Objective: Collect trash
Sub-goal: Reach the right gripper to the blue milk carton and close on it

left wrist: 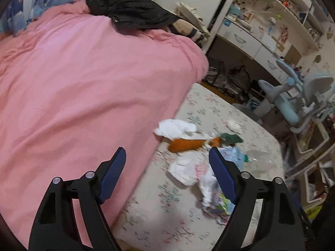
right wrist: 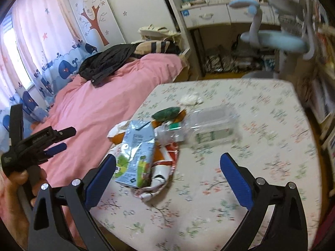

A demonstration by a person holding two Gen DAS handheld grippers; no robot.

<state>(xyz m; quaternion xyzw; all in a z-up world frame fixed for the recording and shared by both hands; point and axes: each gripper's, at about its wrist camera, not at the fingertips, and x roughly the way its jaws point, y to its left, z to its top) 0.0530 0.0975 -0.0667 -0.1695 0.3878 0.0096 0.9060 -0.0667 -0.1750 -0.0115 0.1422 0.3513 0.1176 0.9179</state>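
A pile of trash lies on the flowered bed sheet [right wrist: 261, 167]: a light blue drink carton [right wrist: 136, 152], a red and white wrapper [right wrist: 167, 159], a clear plastic container [right wrist: 213, 125], a green item [right wrist: 166, 113] and a white tissue [right wrist: 191, 99]. My right gripper [right wrist: 168, 156] stands open just short of the pile, the carton close to its left pad. In the left wrist view, my left gripper [left wrist: 167, 150] is open and empty at the pink blanket's edge. Ahead of it lie crumpled white paper [left wrist: 175, 127], an orange wrapper [left wrist: 186, 145] and the carton [left wrist: 217, 205].
A pink blanket [left wrist: 83, 83] covers the bed's left side, with a black jacket [left wrist: 129, 14] on its far end. Beyond the bed stand a desk with shelves [left wrist: 261, 27] and a blue and grey chair [right wrist: 276, 39]. A hand [right wrist: 18, 179] holds the left gripper [right wrist: 69, 138].
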